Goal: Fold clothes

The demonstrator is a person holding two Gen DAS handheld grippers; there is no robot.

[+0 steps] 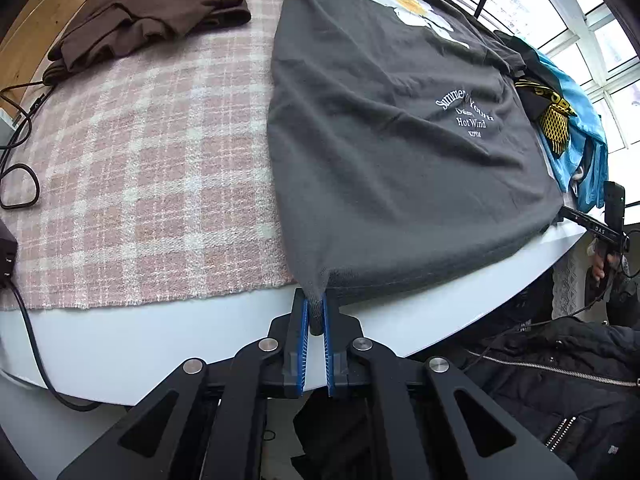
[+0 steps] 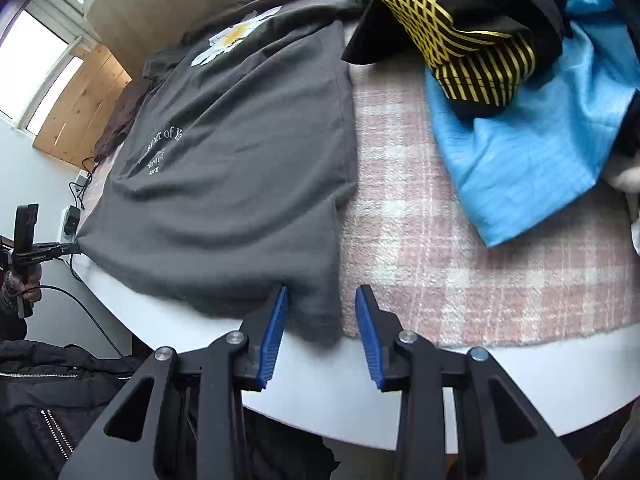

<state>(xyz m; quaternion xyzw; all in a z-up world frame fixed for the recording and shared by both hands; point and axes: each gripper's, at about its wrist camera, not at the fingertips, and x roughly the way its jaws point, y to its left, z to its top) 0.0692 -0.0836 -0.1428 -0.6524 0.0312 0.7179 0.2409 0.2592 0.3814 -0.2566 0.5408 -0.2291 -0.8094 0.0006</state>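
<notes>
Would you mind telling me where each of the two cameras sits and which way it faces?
Left wrist view: sits on the left tool, looking across the table edge at the grey T-shirt, whose hem corner it pinches; the person's jacket and other hand show lower right.
Right wrist view: sits on the right tool, open around the T-shirt's other hem corner, facing the blue cloth; the jacket shows lower left.
Both share the T-shirt, the pink plaid blanket and each other's tool.
</notes>
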